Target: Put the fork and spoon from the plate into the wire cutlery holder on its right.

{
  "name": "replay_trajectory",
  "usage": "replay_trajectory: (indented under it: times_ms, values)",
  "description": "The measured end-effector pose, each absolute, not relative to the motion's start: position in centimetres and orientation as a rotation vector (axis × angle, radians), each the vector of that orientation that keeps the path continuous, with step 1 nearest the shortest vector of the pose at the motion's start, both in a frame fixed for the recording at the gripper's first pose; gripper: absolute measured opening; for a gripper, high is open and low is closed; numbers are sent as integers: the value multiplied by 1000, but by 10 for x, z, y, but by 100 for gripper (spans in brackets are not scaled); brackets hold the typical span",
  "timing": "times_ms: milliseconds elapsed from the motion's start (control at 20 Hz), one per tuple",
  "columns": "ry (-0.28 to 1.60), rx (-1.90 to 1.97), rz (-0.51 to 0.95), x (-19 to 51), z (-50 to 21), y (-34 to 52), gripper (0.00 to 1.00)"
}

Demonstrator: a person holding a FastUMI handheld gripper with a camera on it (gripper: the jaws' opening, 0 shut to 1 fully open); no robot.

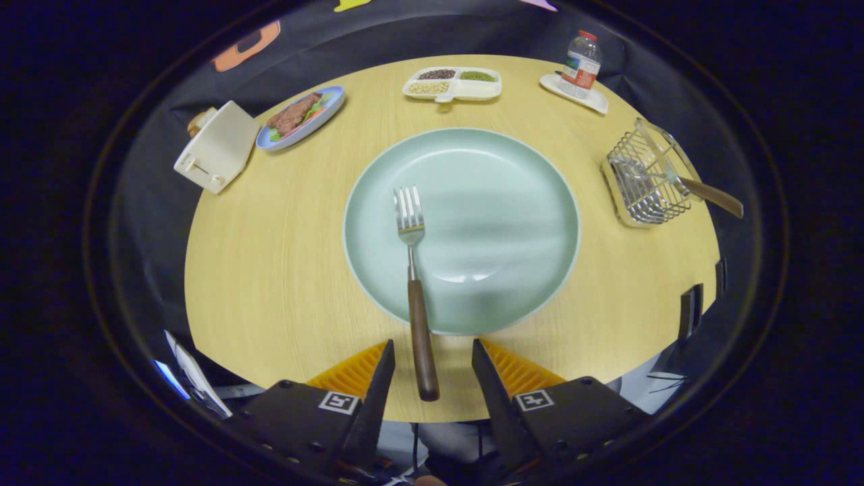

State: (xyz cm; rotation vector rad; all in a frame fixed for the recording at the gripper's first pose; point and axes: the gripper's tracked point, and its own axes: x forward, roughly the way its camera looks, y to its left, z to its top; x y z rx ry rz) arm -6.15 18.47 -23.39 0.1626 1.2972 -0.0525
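With the fork's (412, 270) dark wooden handle hanging out over the near rim of the round pale-green plate (513, 202) and its steel tines resting on the plate's left half, the likeliest slip is a levered one — press down on that overhanging handle and the tines could kick up, or the whole fork could skate sideways off the rim onto the round light-wood tabletop (270, 270). A grip taken too near the handle's very end would probably leave the fork drooping tines-down, awkward to thread into the square wire cutlery holder (641, 182) that sits near the tabletop's right edge. That holder already carries the wooden-handled spoon (682, 177), which leans out toward the right edge, so a careless drop could knock against it or tip the light basket. The gripper (432, 374) hovers low over the tabletop's near edge, pointed straight across toward the far side, its fingers spread apart and gripping nothing — the handle's tip lies in the gap between them, closer to the left finger, and whether either touches it I cannot tell. Closing from that off-centre line might nudge the handle rather than pinch it squarely.
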Motion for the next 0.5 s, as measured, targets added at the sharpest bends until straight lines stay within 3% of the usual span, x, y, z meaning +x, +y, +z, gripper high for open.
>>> replay_trajectory:
  times_ms: [100, 200, 300, 350, 500]
  values:
    - [1310, 168, -55, -60, -237, 186, 53]
    - [1316, 174, -39, -60, -236, 188, 50]
    - [1337, 191, -17, -62, -241, 193, 25]
    - [1332, 184, -7, -62, -241, 192, 27]
    - [1319, 167, -13, -58, -235, 187, 7]
